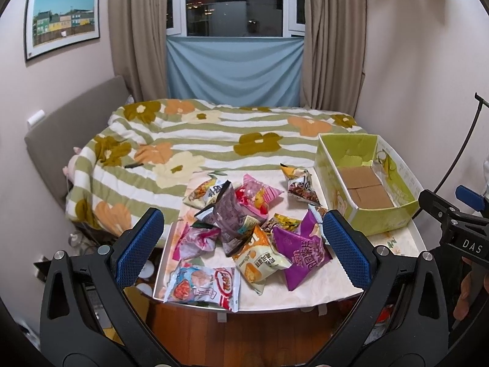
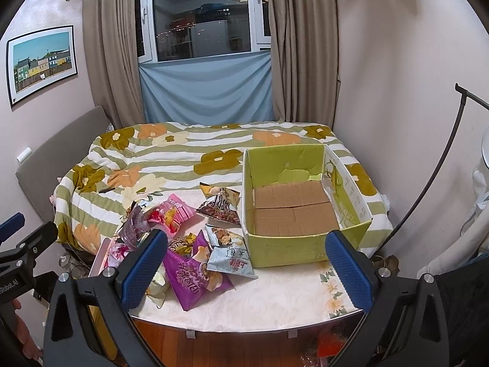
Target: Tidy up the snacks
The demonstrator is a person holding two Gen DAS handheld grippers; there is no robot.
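Snacks (image 1: 244, 229) lie in a loose heap on the left half of the white table (image 2: 275, 299), and the green cardboard box (image 2: 290, 244) stands empty to their right, its near wall just beside the closest packets. Nothing has gone in yet, so you are at the very start: the first pick is still to be made.

Both of your grippers hang above the near edge of the table, short of the pile. Your left gripper (image 1: 243, 249) is spread wide and holds nothing; from its view the heap sits between and beyond the blue pads. Your right gripper (image 2: 247, 270) is equally wide and empty, with the purple bag (image 2: 195, 275) beside its left pad and the box just ahead.

A sensible first target is that purple bag, or the red and white packet (image 1: 204, 286) at the near left corner (both lie on top, clear of the tangle). You would need to come down, pinch a crimped edge and lift it across to the box.
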